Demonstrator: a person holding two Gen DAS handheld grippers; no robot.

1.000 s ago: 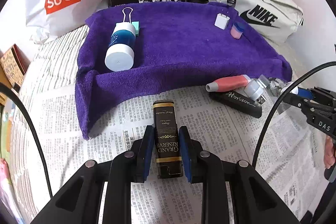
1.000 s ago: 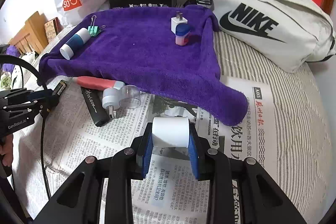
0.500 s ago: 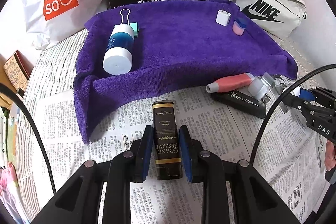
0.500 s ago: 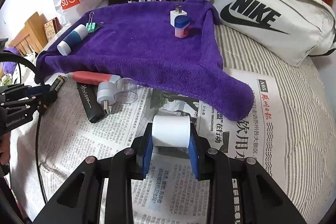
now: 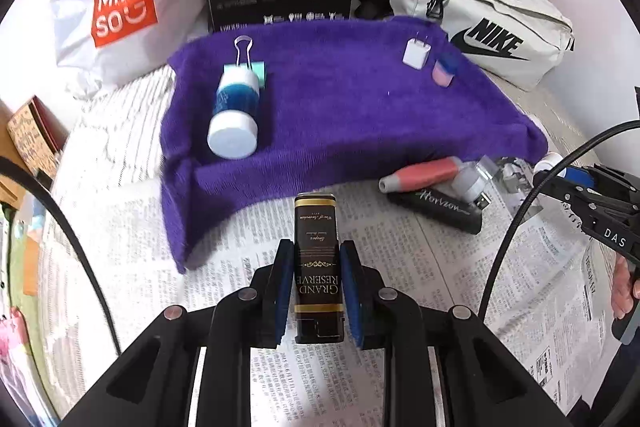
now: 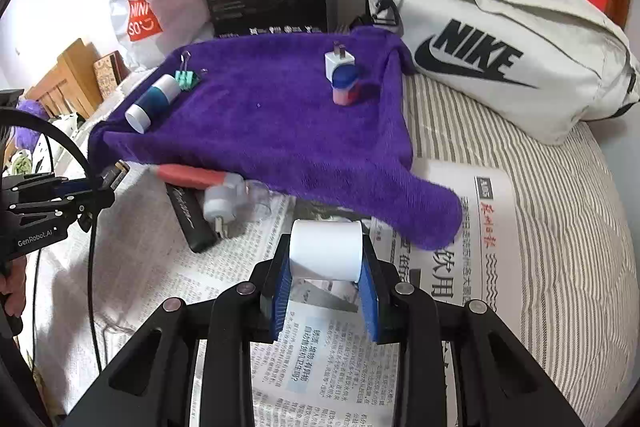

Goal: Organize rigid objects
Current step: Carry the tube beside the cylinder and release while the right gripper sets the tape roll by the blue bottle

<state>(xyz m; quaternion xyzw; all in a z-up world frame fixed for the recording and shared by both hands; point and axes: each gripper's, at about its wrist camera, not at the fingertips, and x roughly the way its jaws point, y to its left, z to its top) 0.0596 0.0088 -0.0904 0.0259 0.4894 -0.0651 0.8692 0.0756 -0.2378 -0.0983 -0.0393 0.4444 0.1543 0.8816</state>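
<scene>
Black "Grand Reserve" box [image 5: 319, 267] sits clamped between the left gripper [image 5: 316, 287] pads, long axis running straight ahead along the fingers, far end aimed at the purple towel [image 5: 344, 115]. White cylinder [image 6: 326, 251] is pinched in the right gripper [image 6: 325, 291], its axis lying crosswise between the pads. Both grippers closed on their loads, over newspaper [image 5: 240, 239], tilted down.

Towel's near edge lies just ahead of both. Looks like the drop zone: further ahead on it, left of the left gripper's line, a blue-and-white bottle [image 5: 236, 115] touching a green binder clip [image 5: 248, 67]; right of it, white charger plug [image 5: 416, 53] beside a small pink-blue piece [image 5: 443, 69].

Still on the paper, to the right of the left gripper: red pen-like tool [image 5: 420, 173], black Horizon stick [image 5: 436, 209], grey plug [image 5: 468, 183]. Judgement: right gripper is nearer those.
</scene>
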